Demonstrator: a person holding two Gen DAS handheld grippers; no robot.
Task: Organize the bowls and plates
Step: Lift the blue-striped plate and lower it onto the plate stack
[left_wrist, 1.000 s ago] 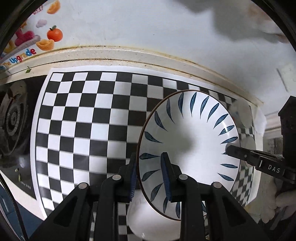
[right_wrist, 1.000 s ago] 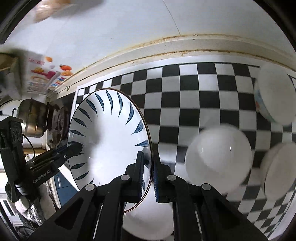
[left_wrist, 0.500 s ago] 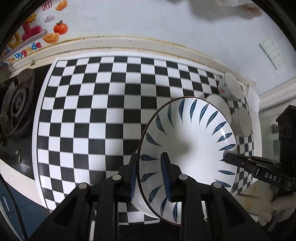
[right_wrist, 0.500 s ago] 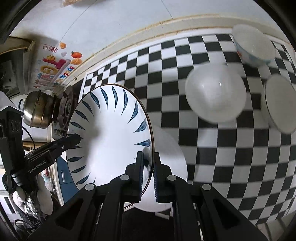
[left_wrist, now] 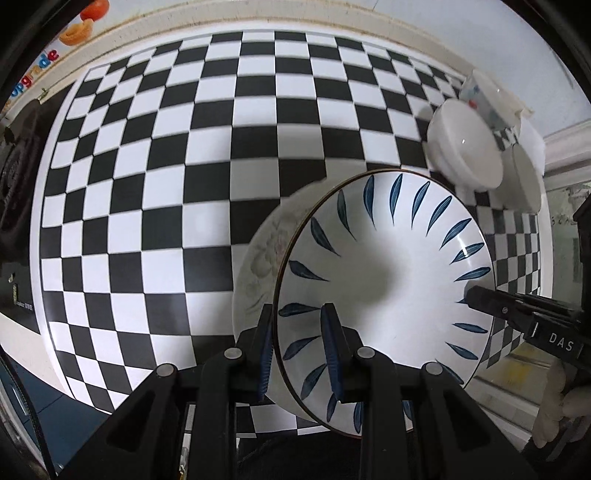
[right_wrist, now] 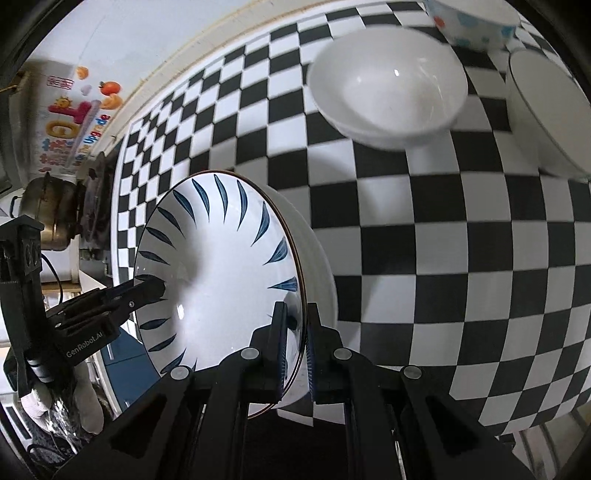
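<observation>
Nearest the cameras, both grippers clamp the rim of one blue-leaf plate (left_wrist: 384, 295), held above the checkered mat (left_wrist: 166, 184). One finger of the left gripper (left_wrist: 297, 347) lies over the plate's face and the other under its rim, the pair drawn narrow on its near edge. Likewise, the right gripper (right_wrist: 295, 343) pinches the opposite edge, its fingers almost together with only the rim between them. Just beneath the plate sits a floral plate (left_wrist: 262, 254), partly covered by it. Farther back on the mat stand a plain white bowl (right_wrist: 388, 88), a dark-rimmed bowl (right_wrist: 546, 114) beside it, and a blue-dotted bowl (right_wrist: 472, 26) beyond both.
</observation>
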